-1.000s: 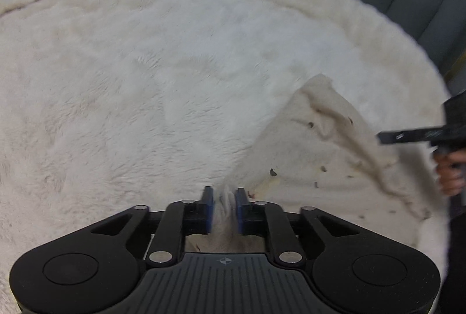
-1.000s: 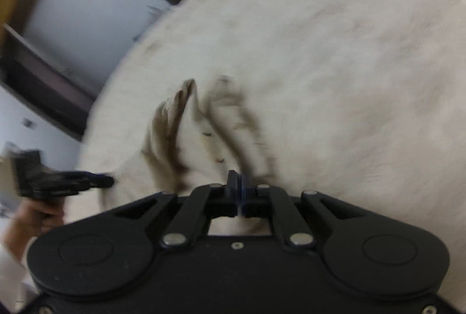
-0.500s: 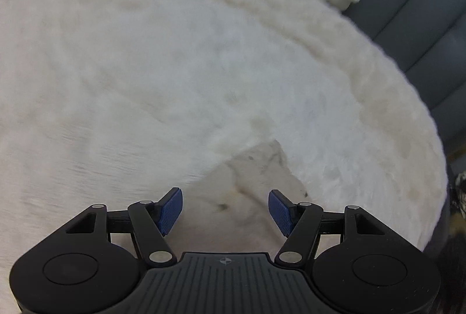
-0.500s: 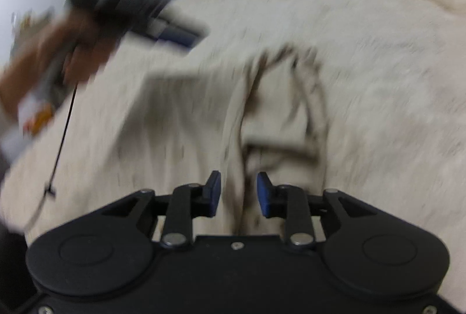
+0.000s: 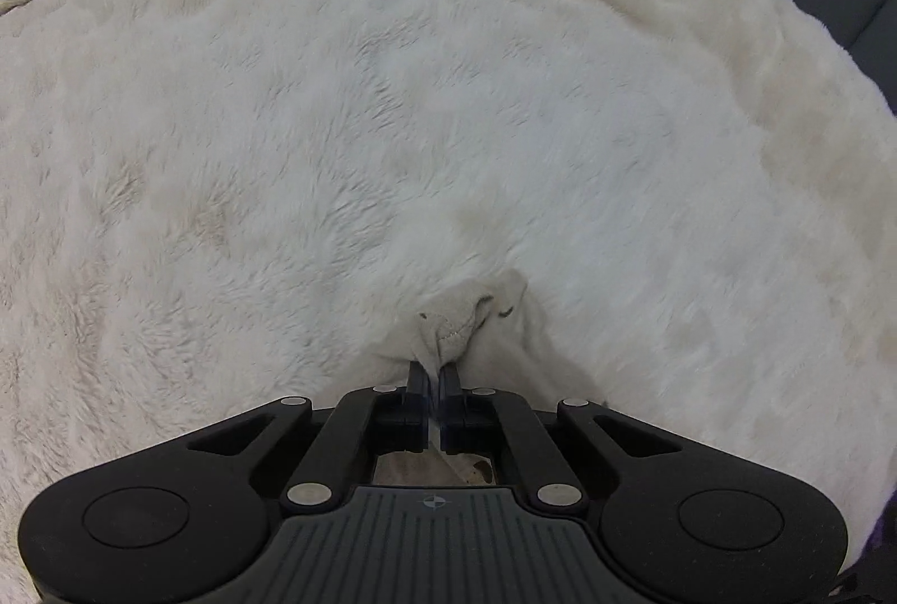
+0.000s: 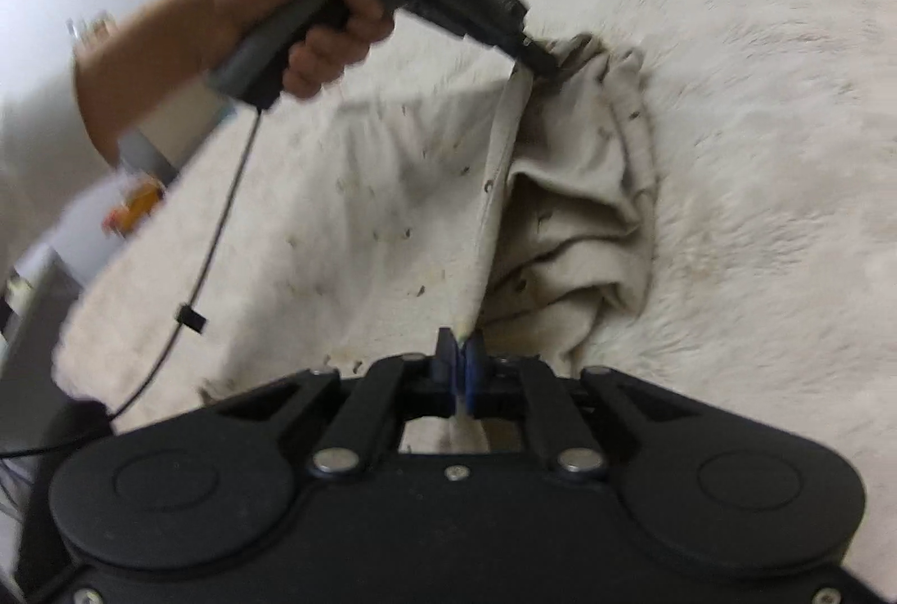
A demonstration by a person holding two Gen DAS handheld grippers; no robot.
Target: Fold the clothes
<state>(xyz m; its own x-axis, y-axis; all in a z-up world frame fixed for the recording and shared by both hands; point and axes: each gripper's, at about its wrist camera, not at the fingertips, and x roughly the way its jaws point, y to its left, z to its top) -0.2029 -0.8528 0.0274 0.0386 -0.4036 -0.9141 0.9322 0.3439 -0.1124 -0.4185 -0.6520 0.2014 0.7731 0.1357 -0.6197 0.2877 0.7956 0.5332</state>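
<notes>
Right wrist view shows your 2 tongs, right tongs (image 6: 461, 349) and left tongs (image 6: 541, 63), each pinched shut on the beige garment (image 6: 566, 189) lying on the fluffy blanket (image 6: 757, 99): fold step in hand, next likely lift and carry both corners across together.

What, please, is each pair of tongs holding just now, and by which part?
Both hold the beige garment: the left tongs pinch a bunched corner, and the right tongs pinch the near end of its raised fold edge.
</notes>
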